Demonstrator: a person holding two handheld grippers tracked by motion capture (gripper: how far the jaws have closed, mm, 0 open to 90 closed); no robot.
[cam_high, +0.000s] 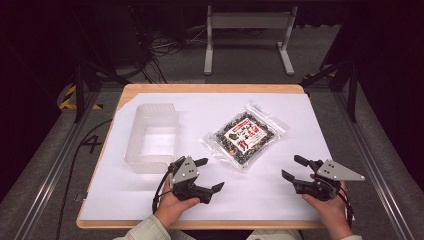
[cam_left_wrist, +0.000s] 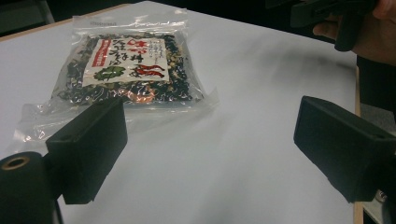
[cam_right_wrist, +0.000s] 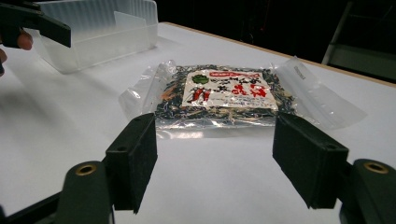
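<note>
I see a white table (cam_high: 150, 200), a clear plastic bin (cam_high: 150, 137) at its left, and a sealed snack packet (cam_high: 243, 135) lying flat mid-table. My 2 grippers, left gripper (cam_high: 210, 175) and right gripper (cam_high: 294, 168), hover near it, both jaws spread, empty.

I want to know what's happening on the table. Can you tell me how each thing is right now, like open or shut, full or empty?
Left gripper: open, holding nothing, just above the white sheet.
Right gripper: open, holding nothing, pointing at the packet.
Packet: lying flat, label up, untouched; dark dried bits inside.
Plastic box: upright, no lid, empty.
White sheet: spread flat over the table.
</note>
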